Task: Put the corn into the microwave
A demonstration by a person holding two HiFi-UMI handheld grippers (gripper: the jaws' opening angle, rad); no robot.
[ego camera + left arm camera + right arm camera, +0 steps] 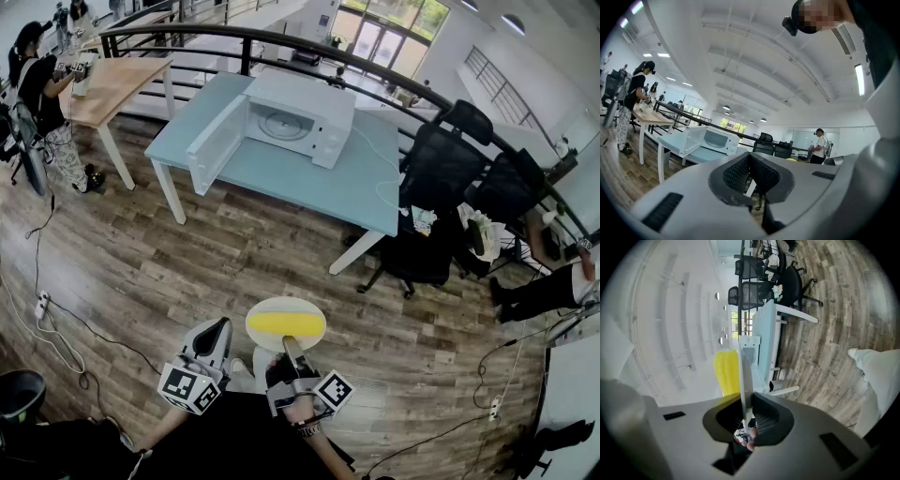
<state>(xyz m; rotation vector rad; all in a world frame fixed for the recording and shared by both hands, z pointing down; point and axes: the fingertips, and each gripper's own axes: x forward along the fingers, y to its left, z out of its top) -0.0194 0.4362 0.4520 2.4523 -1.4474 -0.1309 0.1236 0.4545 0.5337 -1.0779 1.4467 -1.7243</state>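
Our right gripper (290,344) pinches the near rim of the plate (286,304), corn (284,324) on top. Our left gripper (218,329) is closed and empty. Open floor (234,262) reaches the far microwave (302,117).

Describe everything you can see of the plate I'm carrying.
The plate is round, white, shallow and smooth. It is held roughly level above the wooden floor, well short of the table with the microwave. One yellow corn cob lies across its middle. The right gripper is shut on its near rim; in the right gripper view the plate shows edge-on between the jaws. Nothing else touches it.
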